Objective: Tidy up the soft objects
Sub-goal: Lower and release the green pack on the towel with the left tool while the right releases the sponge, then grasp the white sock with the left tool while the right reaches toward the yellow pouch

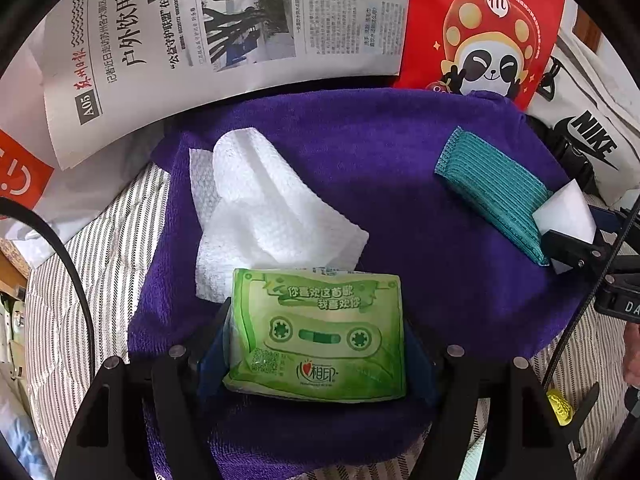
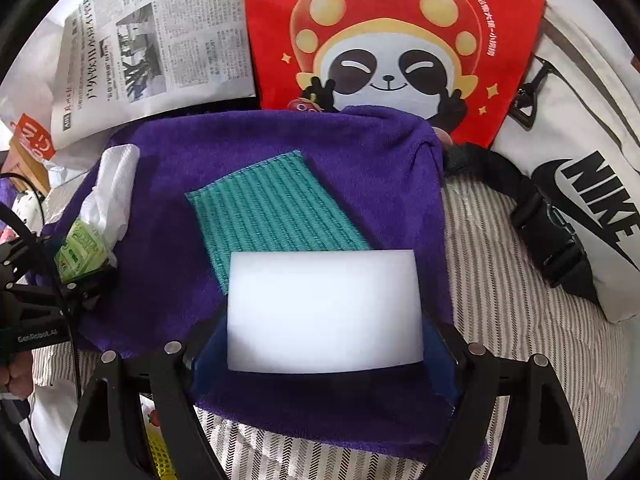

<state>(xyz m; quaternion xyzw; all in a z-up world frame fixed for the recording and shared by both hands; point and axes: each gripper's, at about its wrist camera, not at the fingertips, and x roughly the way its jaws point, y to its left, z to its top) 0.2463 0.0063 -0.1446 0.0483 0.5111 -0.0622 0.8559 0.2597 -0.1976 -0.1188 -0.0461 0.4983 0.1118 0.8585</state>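
Your left tongs [image 1: 316,344] sit low and near on the scene's left, fingers clamped on a green tissue pack [image 1: 318,334]. Your right tongs [image 2: 324,320] sit near on the right, pinching a white sponge block [image 2: 324,308].

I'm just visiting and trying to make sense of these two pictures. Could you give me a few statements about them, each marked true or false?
1. The left tongs grip a green tissue pack. True.
2. The right tongs hold a newspaper. False: a white sponge block.
3. The teal cloth lies on the purple towel. True.
4. The towel is yellow. False: purple.
5. A red panda bag sits behind the towel. True.
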